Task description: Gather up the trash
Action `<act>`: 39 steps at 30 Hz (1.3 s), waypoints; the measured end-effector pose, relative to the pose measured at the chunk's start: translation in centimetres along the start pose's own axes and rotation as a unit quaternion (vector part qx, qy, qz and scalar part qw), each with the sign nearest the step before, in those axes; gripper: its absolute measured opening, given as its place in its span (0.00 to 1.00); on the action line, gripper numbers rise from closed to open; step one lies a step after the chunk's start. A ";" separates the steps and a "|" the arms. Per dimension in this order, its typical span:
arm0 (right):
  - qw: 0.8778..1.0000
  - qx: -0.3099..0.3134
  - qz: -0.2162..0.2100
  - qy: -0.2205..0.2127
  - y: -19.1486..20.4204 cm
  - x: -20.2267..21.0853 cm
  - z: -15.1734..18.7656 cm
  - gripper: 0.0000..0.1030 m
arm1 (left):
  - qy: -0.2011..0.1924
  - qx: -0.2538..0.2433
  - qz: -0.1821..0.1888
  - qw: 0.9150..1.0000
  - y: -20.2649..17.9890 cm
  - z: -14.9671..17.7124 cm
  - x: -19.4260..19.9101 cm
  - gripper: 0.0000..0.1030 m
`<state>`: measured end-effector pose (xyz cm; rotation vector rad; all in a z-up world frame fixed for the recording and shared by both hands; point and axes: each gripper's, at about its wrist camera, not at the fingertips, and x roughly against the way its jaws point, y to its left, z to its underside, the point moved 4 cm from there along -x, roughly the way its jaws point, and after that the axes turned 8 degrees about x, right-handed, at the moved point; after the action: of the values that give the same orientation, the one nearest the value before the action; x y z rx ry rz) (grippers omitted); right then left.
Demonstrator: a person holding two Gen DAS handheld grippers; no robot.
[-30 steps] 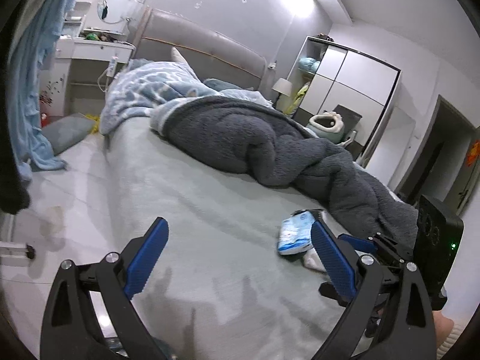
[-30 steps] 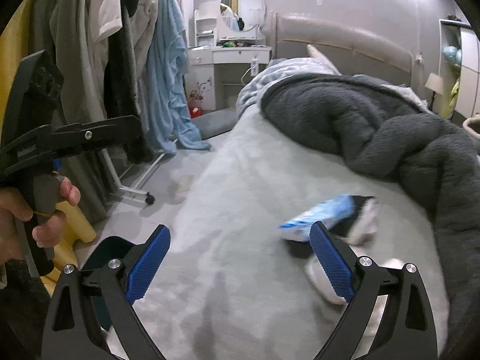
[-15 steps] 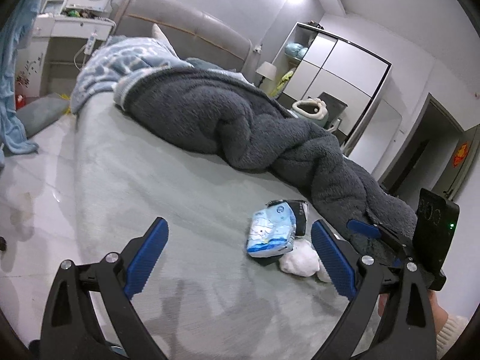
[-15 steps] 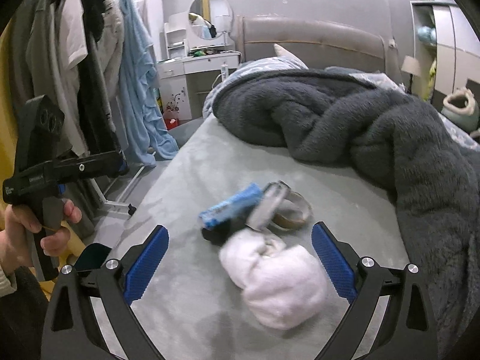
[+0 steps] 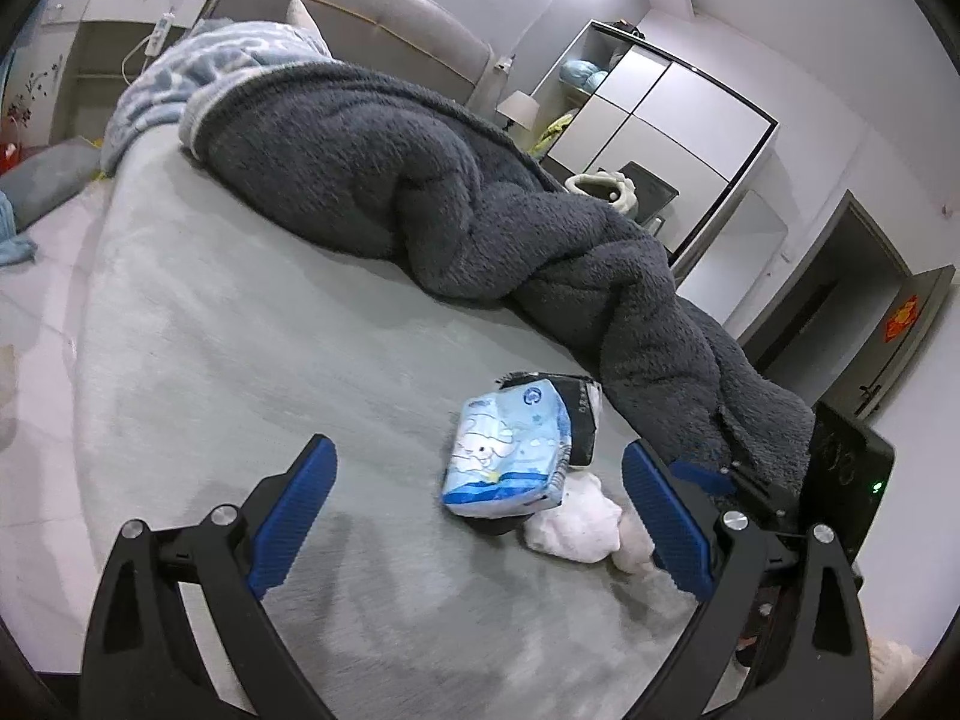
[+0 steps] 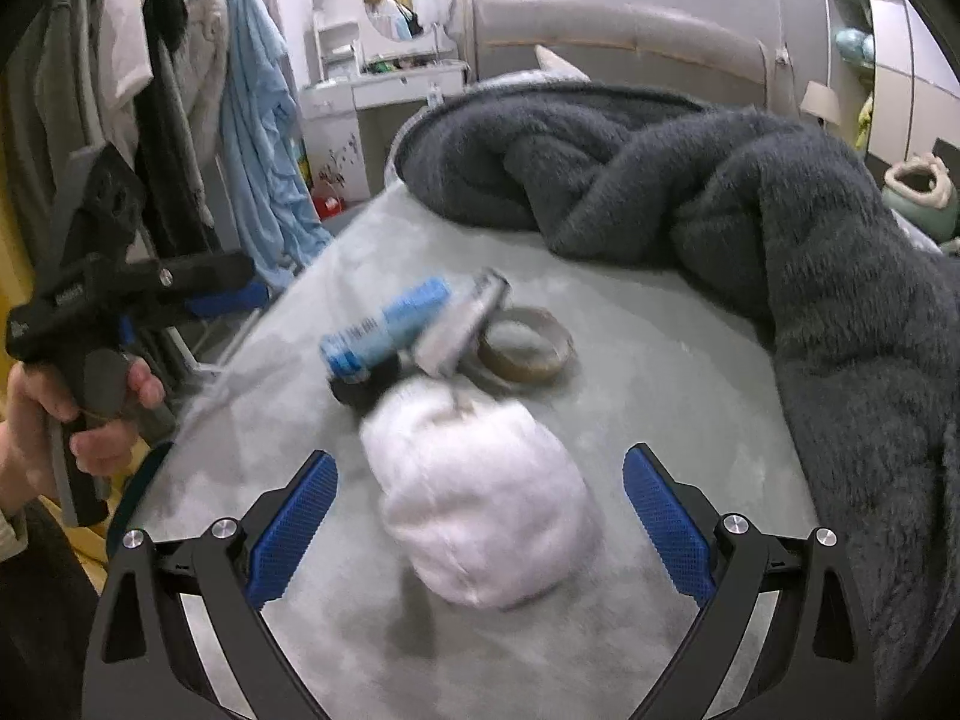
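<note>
A heap of trash lies on the grey bed sheet (image 5: 270, 360). A blue tissue packet (image 5: 510, 456) leans on a black wrapper (image 5: 579, 414), with a crumpled white tissue wad (image 5: 576, 525) beside it. In the right wrist view the white wad (image 6: 480, 498) sits between my open right gripper's (image 6: 480, 516) blue pads, close in front. Behind it lie the blue packet (image 6: 390, 324), a grey wrapper (image 6: 462, 324) and a tape roll (image 6: 525, 345). My left gripper (image 5: 477, 510) is open and empty, just short of the packet.
A thick dark grey blanket (image 5: 480, 222) is bunched along the right of the bed. A clothes rack (image 6: 168, 120) with hanging garments stands left of the bed. A dressing table with a round mirror (image 6: 408, 6) and a wardrobe (image 5: 660, 120) stand behind.
Both grippers have moved closer to the trash heap. The white wad now lies between the right gripper's pads, and the left gripper has swung right so the packet sits nearer its middle.
</note>
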<state>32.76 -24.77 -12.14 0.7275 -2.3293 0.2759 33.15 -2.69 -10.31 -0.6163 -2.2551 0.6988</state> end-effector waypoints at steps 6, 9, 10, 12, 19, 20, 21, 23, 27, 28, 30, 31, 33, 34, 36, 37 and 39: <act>0.999 -0.034 -0.030 -0.002 -1.7 0.0 1.2 0.94 | 0.024 0.012 0.012 1.000 -0.4 0.7 -2.2 0.94; 0.998 -0.039 -0.047 -0.005 -1.8 0.2 1.6 0.94 | 0.034 0.017 0.016 0.999 -0.5 1.1 -3.2 0.94; 0.998 -0.037 -0.051 -0.005 -1.6 0.2 1.6 0.93 | 0.038 0.023 0.019 0.999 -0.4 1.3 -3.6 0.94; 0.998 -0.028 -0.059 0.000 -1.1 -0.1 1.7 0.87 | 0.046 0.033 0.025 0.998 -0.2 1.5 -4.1 0.94; 0.998 -0.018 -0.062 0.016 -0.7 -0.4 1.8 0.59 | 0.061 0.054 0.036 0.996 0.3 2.1 -5.4 0.94; 0.998 -0.019 -0.063 0.014 -0.8 -0.2 1.8 0.58 | 0.061 0.058 0.037 0.996 0.4 2.1 -5.4 0.94; 0.998 -0.019 -0.064 0.012 -0.9 -0.1 1.8 0.57 | 0.061 0.063 0.039 0.995 0.5 2.0 -5.5 0.93; 0.998 -0.021 -0.065 0.007 -1.0 0.2 1.7 0.57 | 0.060 0.074 0.044 0.995 0.8 1.9 -5.5 0.92; 0.998 -0.022 -0.066 -0.005 -1.0 1.1 1.4 0.57 | 0.054 0.079 0.044 0.994 1.0 1.6 -5.4 0.85; 0.998 -0.023 -0.066 -0.010 -1.1 1.4 1.3 0.57 | 0.054 0.079 0.045 0.994 1.0 1.6 -5.4 0.82; 0.997 -0.024 -0.066 -0.016 -1.1 1.8 1.1 0.57 | 0.053 0.078 0.047 0.994 0.9 1.5 -5.4 0.77; 0.997 -0.025 -0.065 -0.019 -1.2 2.0 1.0 0.57 | 0.054 0.078 0.048 0.994 0.8 1.5 -5.5 0.75; 0.997 -0.028 -0.065 -0.021 -1.3 2.1 0.9 0.57 | 0.058 0.076 0.051 0.994 0.6 1.5 -5.6 0.72; 0.997 -0.029 -0.065 -0.022 -1.3 2.1 0.9 0.57 | 0.061 0.072 0.050 0.994 0.4 1.6 -5.7 0.71; 0.997 -0.029 -0.066 -0.022 -1.3 2.0 0.8 0.57 | 0.064 0.068 0.048 0.994 0.3 1.7 -5.9 0.68; 0.997 -0.029 -0.067 -0.021 -1.3 2.0 0.8 0.57 | 0.065 0.067 0.047 0.995 0.2 1.7 -6.0 0.66; 0.997 -0.029 -0.066 -0.021 -1.2 2.0 0.7 0.57 | 0.067 0.069 0.044 0.994 0.4 1.7 -5.9 0.60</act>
<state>31.80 -26.92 -11.37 0.8622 -2.3058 0.1346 35.84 -6.46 -14.36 -0.6787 -2.0487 0.8244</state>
